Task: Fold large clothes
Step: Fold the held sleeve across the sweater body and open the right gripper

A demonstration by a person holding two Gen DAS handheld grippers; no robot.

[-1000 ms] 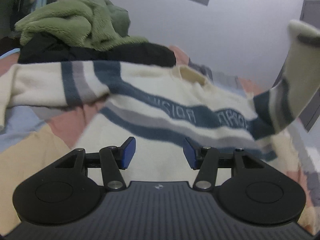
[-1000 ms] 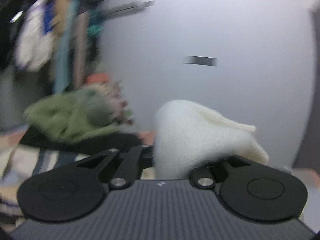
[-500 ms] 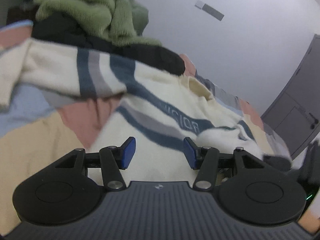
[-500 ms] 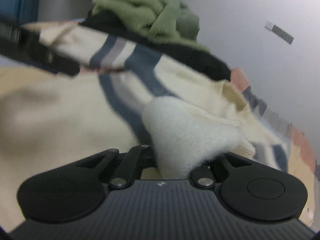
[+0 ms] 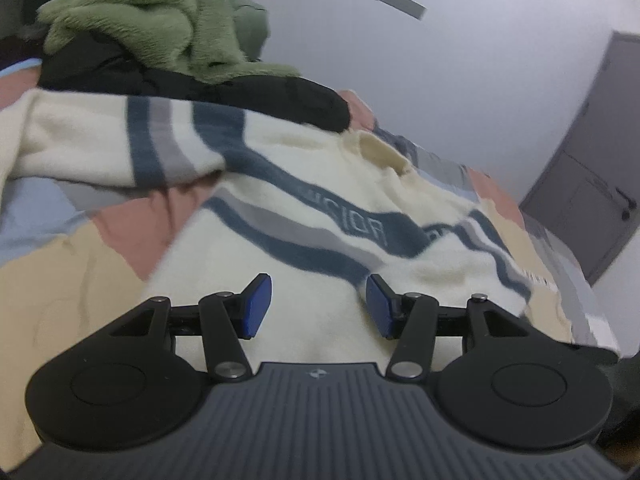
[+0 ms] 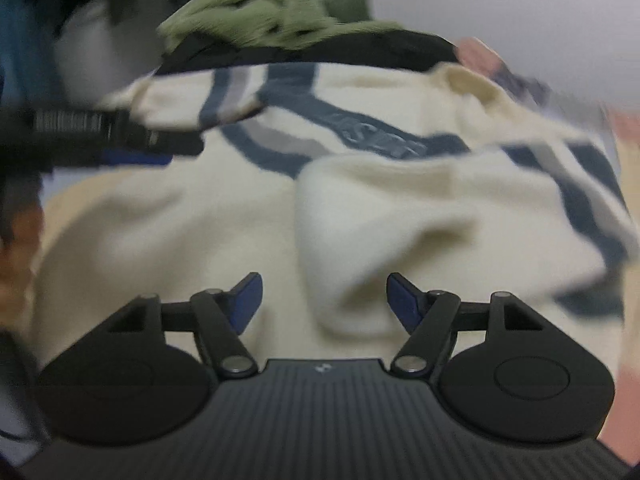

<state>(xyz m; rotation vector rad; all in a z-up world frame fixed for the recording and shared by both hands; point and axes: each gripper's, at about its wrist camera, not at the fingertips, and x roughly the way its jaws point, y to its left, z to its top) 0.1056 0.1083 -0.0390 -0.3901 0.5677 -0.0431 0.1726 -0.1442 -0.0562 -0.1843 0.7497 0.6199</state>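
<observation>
Folding this cream sweater (image 5: 320, 184) with its blue and grey stripes means dealing with one sleeve at a time, and we judge the right sleeve (image 6: 384, 216) to be laid across the chest already, its bunched cuff end lying just ahead of our right claw (image 6: 324, 300). That claw is spread wide and pinches nothing; the left claw (image 5: 318, 306) is likewise spread and empty, hanging over the lower body of the sweater. The garment lies face up on the bed (image 5: 52, 280), whose patchwork cover shows peach, pink and blue around it, with the collar (image 5: 376, 152) toward the wall.

The left sleeve (image 5: 100, 144) is stretched out sideways, so that looks like our next piece. We should take it near the cuff, pinching only the sleeve's own layers and not the cover beneath, then carry it low across the chest so it lands flat over the first sleeve. Lifting too high would drag the shoulder and skew the stripes.

A green fleece (image 5: 152, 28) heaped on a black garment (image 5: 224, 88) sits right against the sleeve's upper edge; we would keep the claw off that pile. The right-wrist view is blurred, so how neatly the folded sleeve lies we cannot tell.
</observation>
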